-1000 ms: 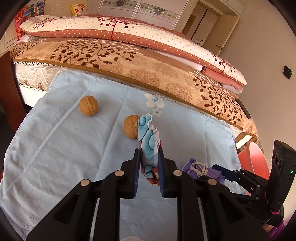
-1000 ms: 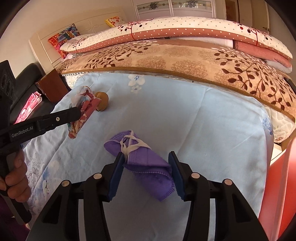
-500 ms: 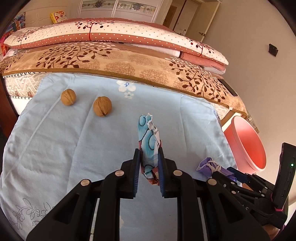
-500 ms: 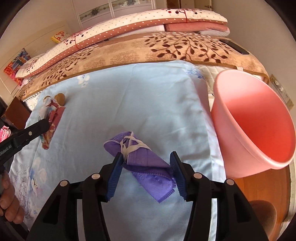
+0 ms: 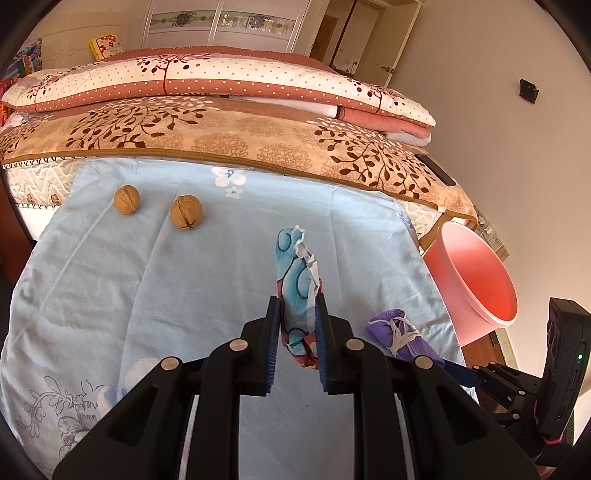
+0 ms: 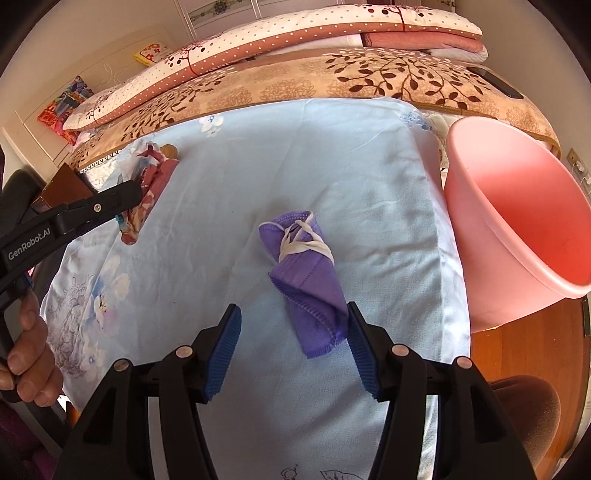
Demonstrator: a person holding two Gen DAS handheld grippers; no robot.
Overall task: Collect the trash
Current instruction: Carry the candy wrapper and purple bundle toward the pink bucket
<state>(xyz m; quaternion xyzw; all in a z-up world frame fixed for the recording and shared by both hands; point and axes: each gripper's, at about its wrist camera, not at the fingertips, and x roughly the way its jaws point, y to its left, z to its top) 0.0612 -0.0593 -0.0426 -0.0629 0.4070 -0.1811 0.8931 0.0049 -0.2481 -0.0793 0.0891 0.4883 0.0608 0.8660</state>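
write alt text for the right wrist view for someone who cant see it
The right gripper, jaws just opened wider, has a folded purple face mask between its fingers on a light blue sheet. A pink bin stands at the right; at the left, the left gripper clamps a crumpled wrapper.

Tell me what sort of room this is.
Most likely a bedroom: a made bed with a leaf-patterned blanket and a long dotted pillow fills the view, a white wardrobe stands behind it, and a pink bin sits on the wooden floor beside the bed.
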